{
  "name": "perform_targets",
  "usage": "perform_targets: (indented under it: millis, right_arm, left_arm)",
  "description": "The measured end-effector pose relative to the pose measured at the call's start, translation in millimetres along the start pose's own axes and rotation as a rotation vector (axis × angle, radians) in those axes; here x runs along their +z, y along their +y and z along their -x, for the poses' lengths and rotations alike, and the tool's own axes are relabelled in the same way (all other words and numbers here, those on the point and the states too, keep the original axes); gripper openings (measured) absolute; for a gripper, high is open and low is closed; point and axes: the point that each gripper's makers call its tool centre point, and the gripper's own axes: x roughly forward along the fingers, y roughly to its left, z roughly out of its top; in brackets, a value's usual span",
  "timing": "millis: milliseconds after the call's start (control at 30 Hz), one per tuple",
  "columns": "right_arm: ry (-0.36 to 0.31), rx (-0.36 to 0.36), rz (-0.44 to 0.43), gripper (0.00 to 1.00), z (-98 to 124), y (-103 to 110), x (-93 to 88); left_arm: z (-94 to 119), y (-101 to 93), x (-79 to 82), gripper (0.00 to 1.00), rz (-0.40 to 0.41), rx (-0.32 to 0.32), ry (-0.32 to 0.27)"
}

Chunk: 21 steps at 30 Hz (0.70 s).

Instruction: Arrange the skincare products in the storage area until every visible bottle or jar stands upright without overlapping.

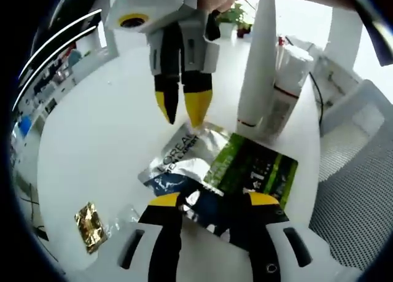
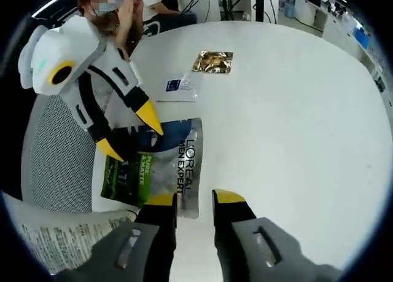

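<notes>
Left gripper view – step: sachet handling, I judge; left gripper (image 1: pixel 212 202) is down at the silver L'Oréal sachet (image 1: pixel 178 156) and green sachet (image 1: pixel 255 168) lying flat on the white table (image 1: pixel 92 153).
Left gripper view – jaws: spread, straddling the sachets' near edge, nothing pinched yet.
Left gripper view – upright items: white bottle (image 1: pixel 259 61) and tube (image 1: pixel 285 85) stand just beyond.
Right gripper view – jaws: right gripper (image 2: pixel 193 202) slightly parted, empty, at the silver sachet's edge.
Right gripper view – strays: gold packet (image 2: pixel 213 61), clear packet (image 2: pixel 181 85) farther off.
Next: close on one sachet, separate the overlap.
</notes>
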Motion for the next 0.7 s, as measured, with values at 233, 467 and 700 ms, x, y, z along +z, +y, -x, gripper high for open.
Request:
perform_targets:
  millis: [233,467,700]
  right_arm:
    - [-0.086,0.044,0.011,0.03,9,17,11.9]
    - [0.077,0.048,0.07,0.09,-6,16,-17.5]
    - [0.12,0.055,0.077,0.13,-14,12,-25.6]
  left_arm:
    - [-1,-0.6,0.7,0.38,0.001,-0.004,-0.014]
    - [-1,-0.9,0.9,0.38,0.001,-0.001,-0.009]
    - [-1,-1.2,1.1,0.38,0.001,-0.002,-0.011]
